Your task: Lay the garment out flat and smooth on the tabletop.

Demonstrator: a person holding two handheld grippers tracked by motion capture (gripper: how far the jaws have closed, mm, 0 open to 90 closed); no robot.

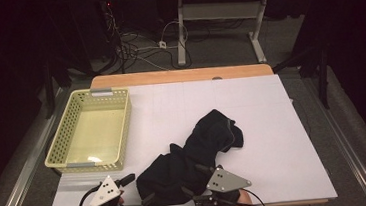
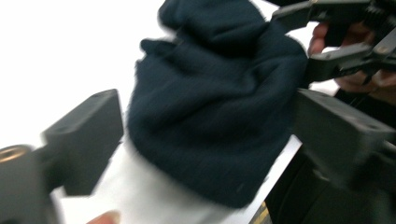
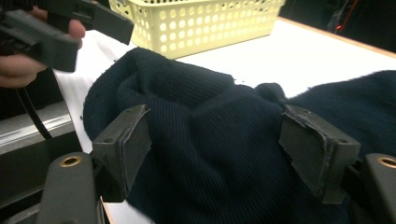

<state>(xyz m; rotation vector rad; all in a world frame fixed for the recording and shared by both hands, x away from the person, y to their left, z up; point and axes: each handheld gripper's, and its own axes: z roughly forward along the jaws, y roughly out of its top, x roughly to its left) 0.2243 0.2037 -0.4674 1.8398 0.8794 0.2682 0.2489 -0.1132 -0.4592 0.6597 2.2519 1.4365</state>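
Looking down from the high view, we see a pale yellow perforated basket [image 1: 91, 130] at the centre left of the frame, sitting on the white surface [image 1: 273, 125] near its left edge. We find nothing inside it; its bare floor shows through. In the right gripper view the same basket [image 3: 196, 23] sits along the top of the frame, its upper rim cut off.

A dark navy knitted garment [image 1: 190, 155] lies crumpled on the surface in the lower middle of the high view, well apart from the basket. What kind of garment it is we cannot tell from its bunched folds.

The left tool [image 1: 133, 190] sits at the bottom left of centre, jaws spread, with the garment's near left end between them; in its own view, which is blurred, the cloth [image 2: 215, 107] bulges between the two parted jaws. The right tool [image 1: 197, 178] sits at the bottom centre, its jaws also apart and the cloth [image 3: 219, 140] lying between them without being pinched.

The hands behind both tools are cut off by the bottom edge of the high view. The far background beyond the surface is dark, with cables on the floor [image 1: 141, 51] at the upper middle.
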